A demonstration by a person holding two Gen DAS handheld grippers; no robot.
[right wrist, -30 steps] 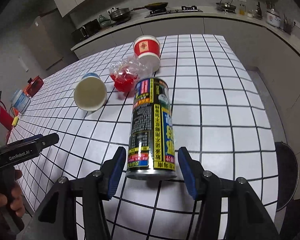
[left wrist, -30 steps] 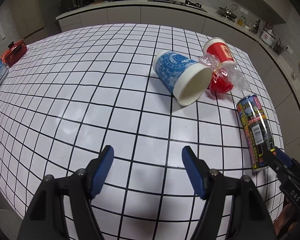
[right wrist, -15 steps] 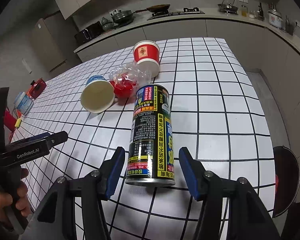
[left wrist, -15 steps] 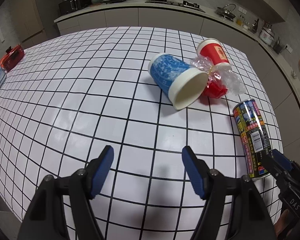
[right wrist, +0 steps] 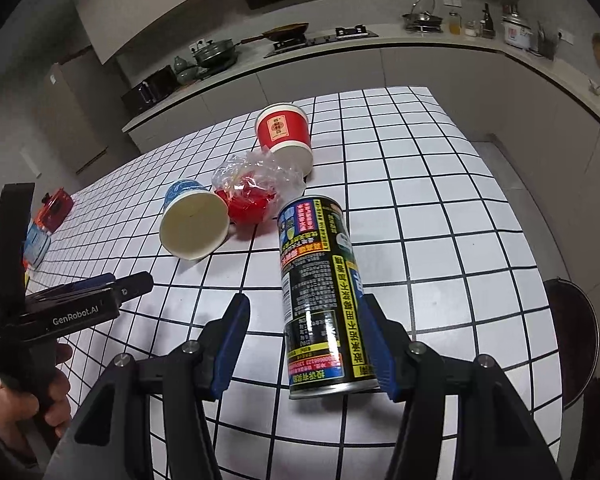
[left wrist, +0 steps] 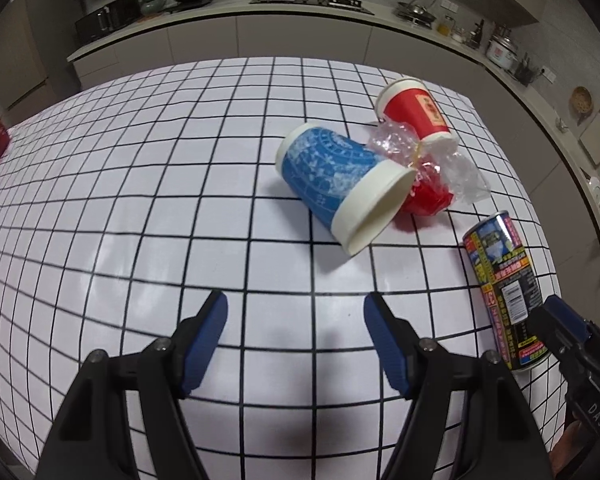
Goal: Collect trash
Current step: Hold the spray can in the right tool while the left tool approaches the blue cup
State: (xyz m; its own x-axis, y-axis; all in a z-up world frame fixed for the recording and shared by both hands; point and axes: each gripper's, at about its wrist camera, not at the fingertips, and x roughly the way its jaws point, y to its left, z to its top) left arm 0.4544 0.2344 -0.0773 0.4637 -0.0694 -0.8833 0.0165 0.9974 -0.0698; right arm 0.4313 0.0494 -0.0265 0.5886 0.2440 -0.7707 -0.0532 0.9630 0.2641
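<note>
A black and yellow can (right wrist: pixel 320 292) lies on the white gridded table (left wrist: pixel 140 200). My right gripper (right wrist: pixel 305 310) is open around its near end: the can sits close to the right finger, with a gap on the left. Beyond it lie a blue paper cup (left wrist: pixel 332 176) on its side, crumpled clear plastic over something red (left wrist: pixel 428 176), and a red paper cup (left wrist: pixel 414 112). My left gripper (left wrist: pixel 296 312) hovers open and empty over bare table, short of the blue cup. The can (left wrist: pixel 504 288) and a right finger (left wrist: pixel 560 320) show at the left wrist view's right edge.
A dark round stool (right wrist: pixel 572 332) stands off the table's right edge. At the far left of the table are a red appliance (right wrist: pixel 56 208) and a blue-and-white tub (right wrist: pixel 36 240). A kitchen counter (left wrist: pixel 260 28) with pots runs behind. A hand (right wrist: pixel 40 392) holds the left gripper.
My left gripper has moved across the table toward the blue cup, which now looks nearer. The right gripper rolled slightly, so the can now sits nearer its right finger.
</note>
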